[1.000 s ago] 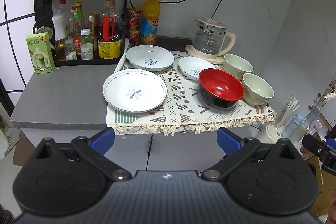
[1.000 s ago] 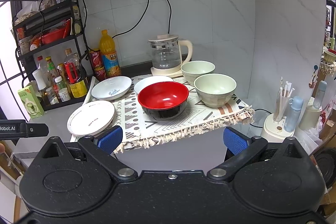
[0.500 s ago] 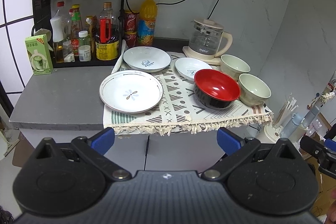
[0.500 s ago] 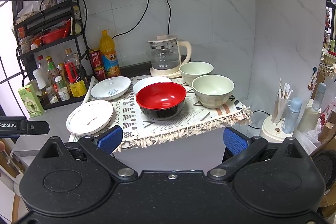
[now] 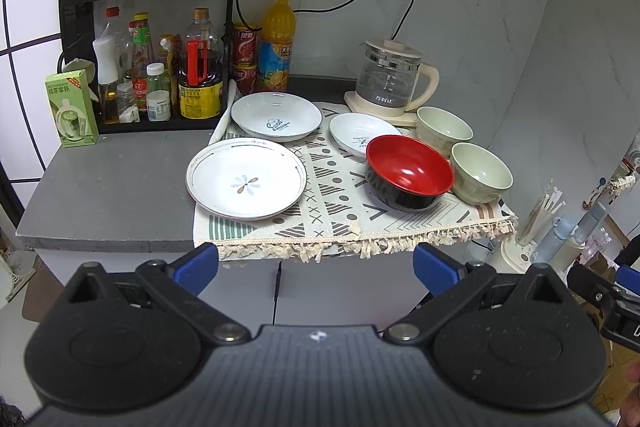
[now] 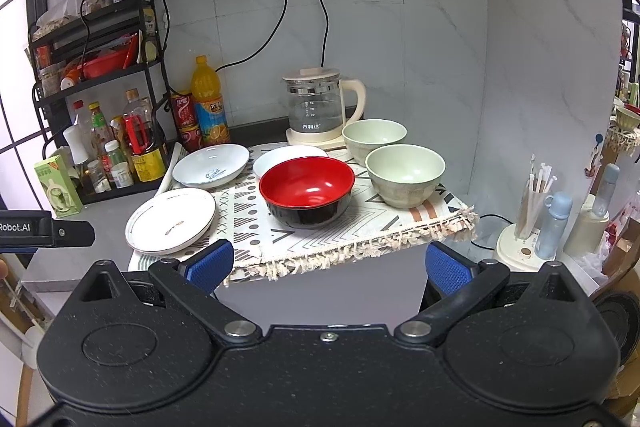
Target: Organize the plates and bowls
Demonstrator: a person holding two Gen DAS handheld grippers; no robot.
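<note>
We're pre-grasp: left gripper (image 5: 316, 263) and right gripper (image 6: 328, 263) both spread, empty, short of the patterned mat (image 5: 336, 215). Dishes sit unstacked there; next, approach the flower plate (image 5: 245, 183) or red bowl (image 6: 307, 189).

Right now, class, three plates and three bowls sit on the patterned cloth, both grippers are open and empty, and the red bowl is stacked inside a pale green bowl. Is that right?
One detail is wrong. The red bowl is not stacked: the right wrist view shows it standing on its own on the patterned cloth, beside the nearer pale green bowl. The rest holds: three plates, three bowls, left gripper and right gripper open and empty.
</note>
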